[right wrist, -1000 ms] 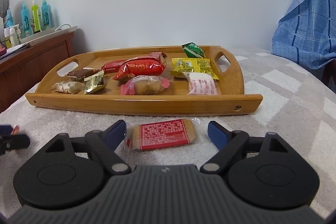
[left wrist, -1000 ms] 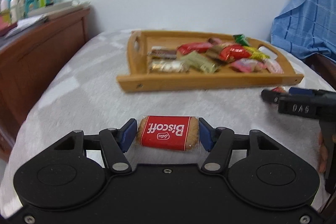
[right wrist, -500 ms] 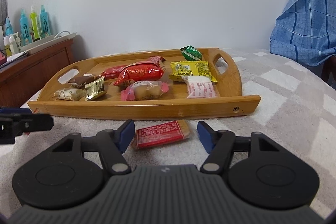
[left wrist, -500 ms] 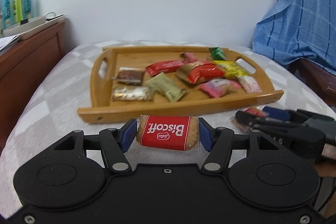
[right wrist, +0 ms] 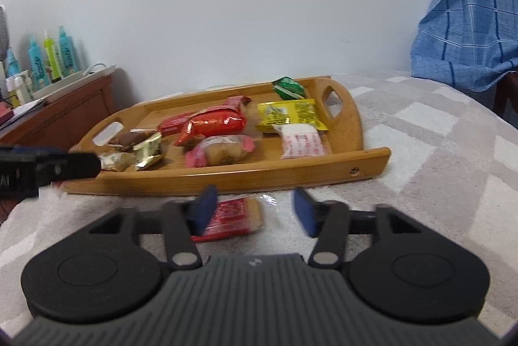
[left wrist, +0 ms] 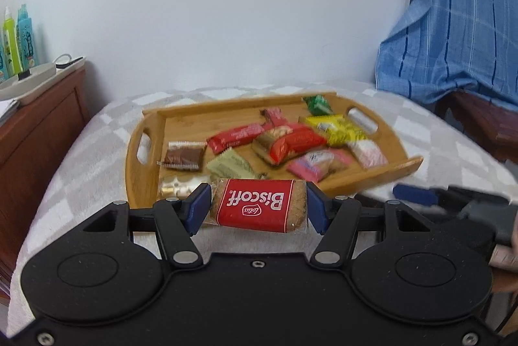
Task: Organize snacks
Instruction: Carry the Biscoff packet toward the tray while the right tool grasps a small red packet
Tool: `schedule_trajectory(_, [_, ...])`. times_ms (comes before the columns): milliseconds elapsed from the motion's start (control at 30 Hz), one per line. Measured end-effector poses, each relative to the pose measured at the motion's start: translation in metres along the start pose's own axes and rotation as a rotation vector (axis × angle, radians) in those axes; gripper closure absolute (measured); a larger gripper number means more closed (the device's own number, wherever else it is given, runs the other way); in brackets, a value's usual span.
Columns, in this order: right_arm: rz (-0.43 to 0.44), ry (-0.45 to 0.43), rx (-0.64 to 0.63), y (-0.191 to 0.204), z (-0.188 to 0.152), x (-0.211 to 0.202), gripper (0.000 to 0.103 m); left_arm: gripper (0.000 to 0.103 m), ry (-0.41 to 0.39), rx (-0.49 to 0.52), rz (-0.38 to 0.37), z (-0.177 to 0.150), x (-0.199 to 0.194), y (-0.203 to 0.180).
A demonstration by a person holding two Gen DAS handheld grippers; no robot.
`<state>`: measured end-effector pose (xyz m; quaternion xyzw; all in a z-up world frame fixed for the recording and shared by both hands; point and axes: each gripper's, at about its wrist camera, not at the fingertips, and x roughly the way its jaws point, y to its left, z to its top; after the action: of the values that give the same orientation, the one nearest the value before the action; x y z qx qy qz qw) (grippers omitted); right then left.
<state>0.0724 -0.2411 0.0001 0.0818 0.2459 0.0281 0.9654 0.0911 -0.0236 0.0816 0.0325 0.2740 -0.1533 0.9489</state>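
Left gripper (left wrist: 258, 206) pinches Biscoff biscuit (left wrist: 257, 205) crosswise, just short of wooden tray (left wrist: 372, 176); right gripper (right wrist: 251, 210), jaws opening, straddles second biscuit (right wrist: 234, 216).

Both wrist views — tray (left wrist: 382, 176) ahead, near.

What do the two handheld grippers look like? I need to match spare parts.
The left gripper has a matte black speckled body, black linkage arms with silver pivot pins, and blue finger pads. The right gripper matches, except for a ribbed grey centre panel.
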Motion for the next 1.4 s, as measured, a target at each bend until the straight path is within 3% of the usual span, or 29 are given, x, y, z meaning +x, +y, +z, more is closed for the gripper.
schedule_trajectory(67, [0.016,-0.004,-0.012,0.003,0.001,-0.001,0.016,0.043,-0.014,-0.013,-0.018,0.011,-0.005,0.001])
schedule_trajectory(400, [0.007,0.045,-0.134,0.026,-0.012,0.017,0.008,0.043,-0.036,-0.009,-0.046,0.036,0.027,0.010])
schedule_trajectory(633, [0.002,0.030,-0.196,0.039,-0.017,0.015,0.046,0.043,0.001,-0.038,-0.014,0.026,0.048,0.021])
schedule_trajectory(700, [-0.001,0.022,-0.195,0.040,-0.017,0.014,0.050,0.043,-0.001,-0.039,-0.007,0.024,0.050,0.022])
schedule_trajectory(733, [-0.001,0.018,-0.191,0.040,-0.017,0.013,0.058,0.043,-0.001,-0.038,-0.006,0.023,0.050,0.022])
schedule_trajectory(767, [0.001,0.014,-0.187,0.040,-0.018,0.013,0.072,0.043,0.000,-0.038,-0.006,0.022,0.050,0.023])
schedule_trajectory(800, [0.001,0.011,-0.181,0.039,-0.017,0.013,0.078,0.043,0.003,-0.040,-0.004,0.021,0.049,0.023])
schedule_trajectory(1200, [-0.008,0.000,-0.173,0.036,-0.019,0.004,0.081,0.043,-0.002,-0.088,0.013,0.020,0.042,0.033])
schedule_trajectory(1400, [-0.002,-0.012,-0.177,0.040,-0.016,-0.008,0.089,0.043,-0.006,-0.085,0.018,0.020,0.039,0.034])
